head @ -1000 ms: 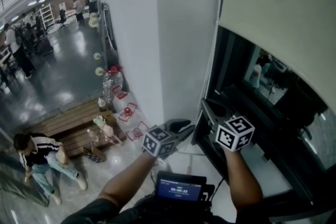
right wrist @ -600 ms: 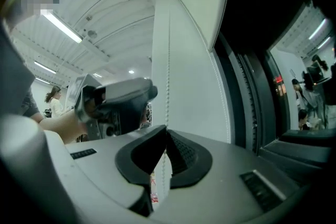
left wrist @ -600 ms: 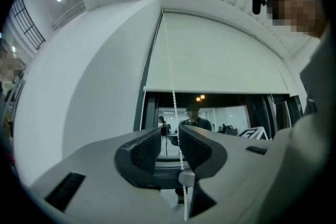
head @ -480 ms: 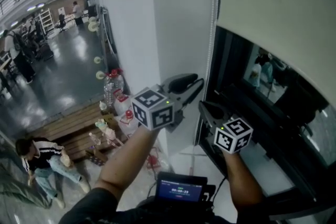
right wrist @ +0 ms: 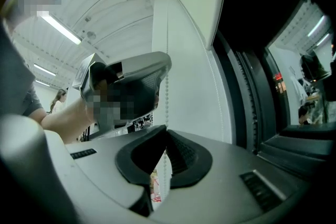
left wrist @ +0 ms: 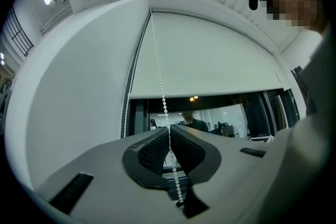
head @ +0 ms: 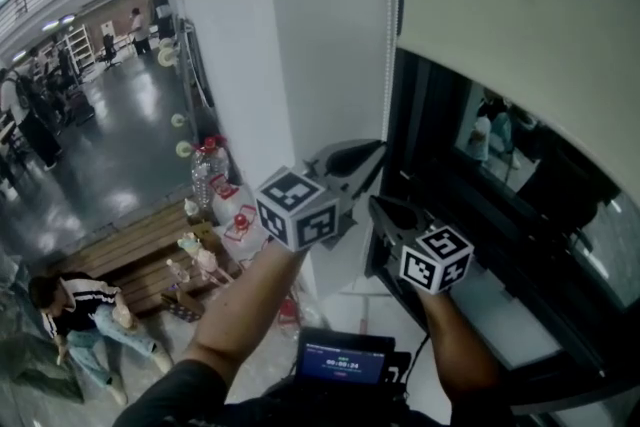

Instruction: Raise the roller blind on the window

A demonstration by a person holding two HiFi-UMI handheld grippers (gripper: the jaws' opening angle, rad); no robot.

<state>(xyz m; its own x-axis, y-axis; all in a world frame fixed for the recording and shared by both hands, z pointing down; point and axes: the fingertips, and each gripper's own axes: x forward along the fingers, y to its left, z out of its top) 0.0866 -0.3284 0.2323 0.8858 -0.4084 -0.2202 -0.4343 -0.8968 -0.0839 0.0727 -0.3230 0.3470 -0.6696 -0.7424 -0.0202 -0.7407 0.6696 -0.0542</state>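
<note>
Up by the white pillar (head: 310,35), glossy hall floor (head: 110,145) below, my left gripper (left wrist: 169,132) has just been closing and pinches the bead chain (left wrist: 159,76). My right gripper (right wrist: 166,134) clamps it lower down. Roller blind (head: 520,15) covers the window's (head: 470,185) top.

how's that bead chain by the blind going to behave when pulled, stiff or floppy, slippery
Probably floppy: the bead chain hangs as a thin string of small beads, so it should carry a pull but not a push. Likely light too. It may slip little, since the left tongs, which have just been closing, pinch it between ribbed pads.
</note>
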